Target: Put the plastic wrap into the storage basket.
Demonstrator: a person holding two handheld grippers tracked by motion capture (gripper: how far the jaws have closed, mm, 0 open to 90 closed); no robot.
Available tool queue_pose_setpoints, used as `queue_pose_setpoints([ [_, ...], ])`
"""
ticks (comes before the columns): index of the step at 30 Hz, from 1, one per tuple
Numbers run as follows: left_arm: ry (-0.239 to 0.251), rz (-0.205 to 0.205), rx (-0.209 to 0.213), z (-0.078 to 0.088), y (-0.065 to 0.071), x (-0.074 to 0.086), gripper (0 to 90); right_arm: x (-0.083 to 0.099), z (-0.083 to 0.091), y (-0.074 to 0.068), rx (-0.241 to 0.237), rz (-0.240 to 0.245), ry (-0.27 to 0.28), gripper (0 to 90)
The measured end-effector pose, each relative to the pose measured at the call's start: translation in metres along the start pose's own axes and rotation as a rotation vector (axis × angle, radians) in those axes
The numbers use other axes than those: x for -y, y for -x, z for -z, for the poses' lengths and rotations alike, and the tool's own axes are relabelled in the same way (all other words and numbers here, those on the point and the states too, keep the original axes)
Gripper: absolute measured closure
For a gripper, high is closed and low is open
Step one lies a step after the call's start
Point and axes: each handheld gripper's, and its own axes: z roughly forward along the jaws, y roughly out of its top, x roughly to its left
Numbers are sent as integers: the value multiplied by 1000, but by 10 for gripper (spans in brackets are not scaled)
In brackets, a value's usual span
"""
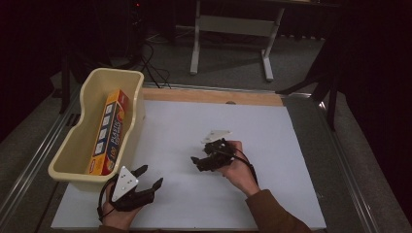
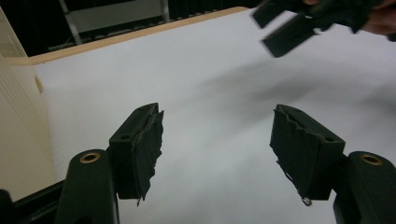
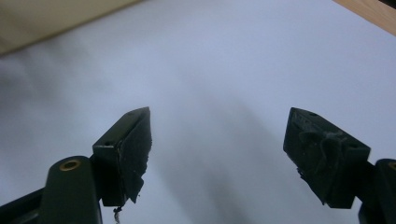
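My left gripper [image 1: 150,175] rests near the front left of the white table sheet [image 1: 272,145], just below the tub's front corner. Its jaws stand wide apart with nothing between them, as the left gripper view [image 2: 217,135] confirms. My right gripper [image 1: 198,160] hovers over the middle of the sheet, pointing left toward the tub, jaws also apart and empty [image 3: 217,140]. An orange and yellow box [image 1: 109,131] lies lengthwise inside the cream tub [image 1: 138,116] at the left edge of the table. The right gripper's fingers [image 2: 289,32] appear blurred at the top right of the left gripper view.
A wooden strip [image 1: 214,96] borders the table's far edge. Beyond it stands a grey frame on legs [image 1: 233,29] on the floor, with cables [image 1: 153,68] trailing behind the tub. Metal rails [image 1: 350,165] run along both sides of the table.
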Motion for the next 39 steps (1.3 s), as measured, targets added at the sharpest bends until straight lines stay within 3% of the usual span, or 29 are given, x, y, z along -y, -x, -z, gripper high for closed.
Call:
queue_pose_setpoints([
  [13,-11,-11,-4,-3,1,-1,336,76,48,27,61,-95,71,212],
  [23,-14,-18,-6,-4,1,-1,337,124,94,41,132,-198,180,219],
  [27,-15,-26,-7,-4,1,-2,337,140,105,43,150,-236,224,213],
  [33,-2,-17,-11,-1,-1,-2,336,158,111,39,173,-227,225,187],
  [39,-5,-25,-4,-2,0,-2,336,162,112,35,171,-175,243,176],
])
